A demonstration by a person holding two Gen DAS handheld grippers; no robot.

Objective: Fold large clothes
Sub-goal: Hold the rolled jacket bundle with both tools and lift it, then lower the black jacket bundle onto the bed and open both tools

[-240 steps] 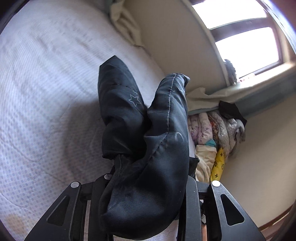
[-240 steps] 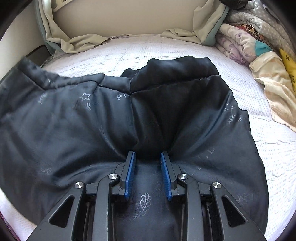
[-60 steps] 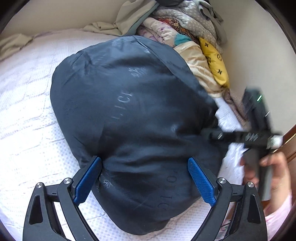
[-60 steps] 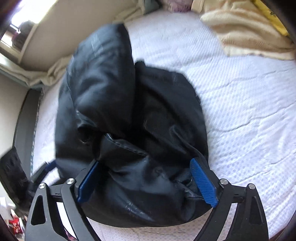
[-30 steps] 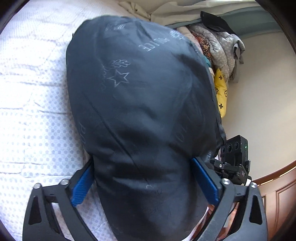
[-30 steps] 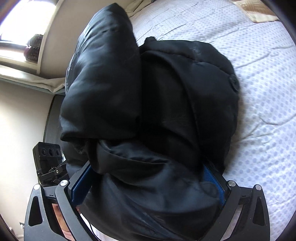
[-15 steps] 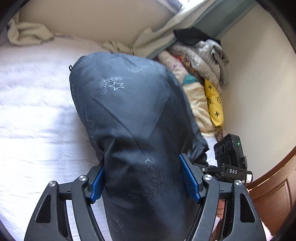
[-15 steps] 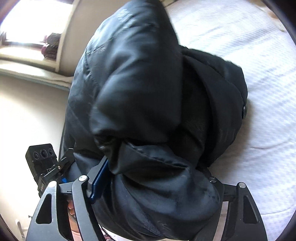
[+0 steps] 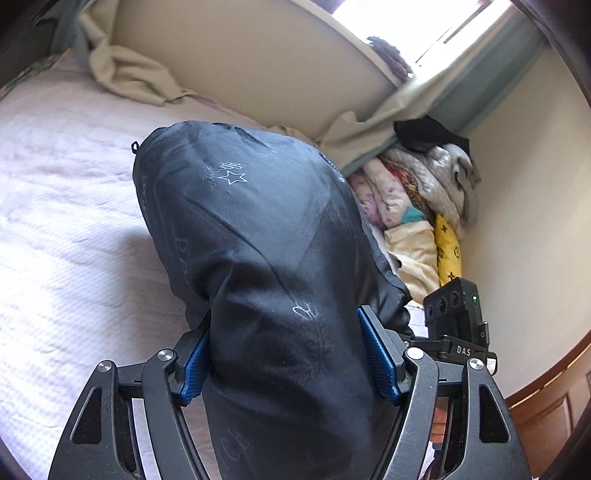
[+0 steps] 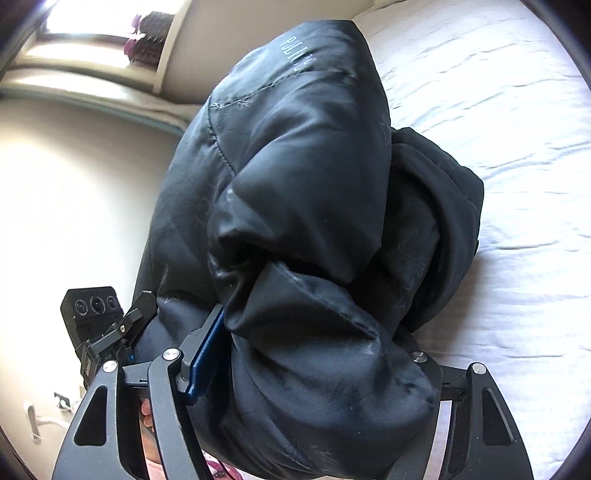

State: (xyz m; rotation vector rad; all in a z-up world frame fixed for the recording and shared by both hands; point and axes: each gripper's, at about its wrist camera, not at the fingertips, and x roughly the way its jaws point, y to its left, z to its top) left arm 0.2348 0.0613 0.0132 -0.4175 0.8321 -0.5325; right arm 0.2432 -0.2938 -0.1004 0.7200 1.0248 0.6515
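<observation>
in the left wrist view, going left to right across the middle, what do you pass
White textured bed cover → bulky dark navy padded jacket with pale star print → pile of folded patterned quilts and blankets → yellow cushion with black marks → cream wall.

I see a white quilted bedspread point(image 9: 66, 240) under everything. Against the far wall lies a crumpled beige cloth point(image 9: 129, 74). In the corner sits a heap of patterned folded blankets point(image 9: 413, 199), a yellow printed cushion point(image 9: 447, 247) beside it, a bright window point(image 10: 88, 22) above.
</observation>
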